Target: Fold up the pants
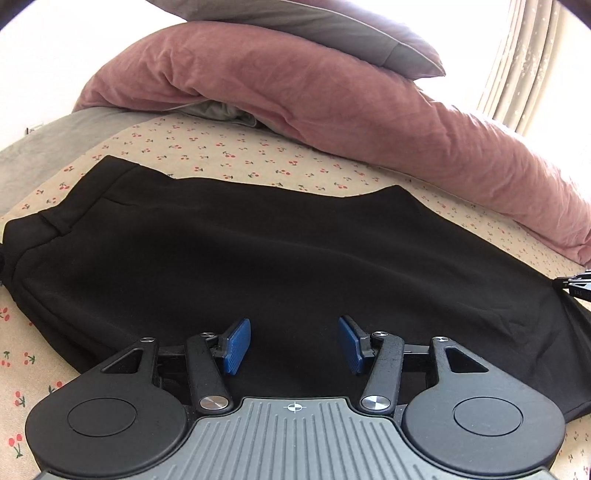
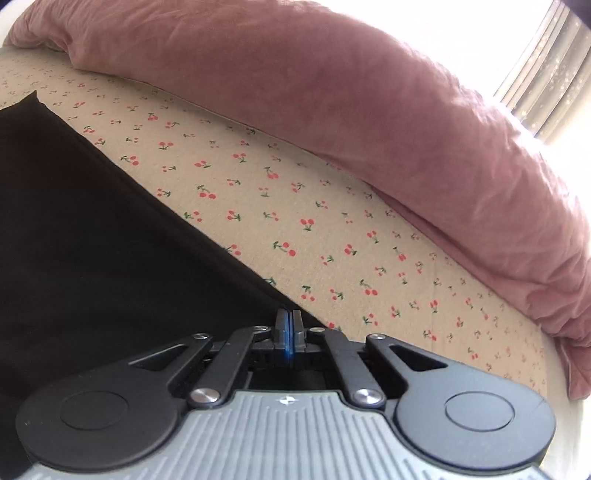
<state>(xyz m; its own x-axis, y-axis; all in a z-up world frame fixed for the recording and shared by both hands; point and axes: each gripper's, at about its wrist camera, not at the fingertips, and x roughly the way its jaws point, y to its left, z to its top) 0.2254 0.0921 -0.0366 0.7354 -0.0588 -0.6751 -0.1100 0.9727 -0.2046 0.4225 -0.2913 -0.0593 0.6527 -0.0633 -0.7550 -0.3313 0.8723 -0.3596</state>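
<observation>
Pants: black pants [image 1: 280, 251] lie spread flat on the bed, folded lengthwise into one wide band, waistband end at the left of the left wrist view, the other end running off to the right.
Landmark: the pink duvet [image 1: 332, 110], bunched in a long roll along the far side of the bed; every place below is told from it.
Bed sheet: cream sheet with small red cherries [image 2: 332, 192] covers the bed; a bare strip of it lies between the pink duvet and the far edge of the pants.
Left claw: the left claw [image 1: 294, 345] stands spread, its blue pads [image 1: 236, 345] well apart, over the near edge of the pants, on the side of the cloth away from the pink duvet; nothing sits between the pads.
Right claw: the right claw [image 2: 289, 334] is pressed together, blue pads face to face, at the pants' slanting right edge [image 2: 110, 229], with the cherry sheet between it and the pink duvet; it appears to pinch the edge of the black cloth, though the cloth inside the pads is hidden.
Right claw seen from the left: a black tip of it [image 1: 576, 286] shows at the right border, touching the pants' right end, nearer the pink duvet's low end.
Grey pillow: a grey pillow [image 1: 332, 26] rests on top of the pink duvet.
Curtain: a pale curtain [image 1: 532, 55] hangs beyond the pink duvet, at the right.
</observation>
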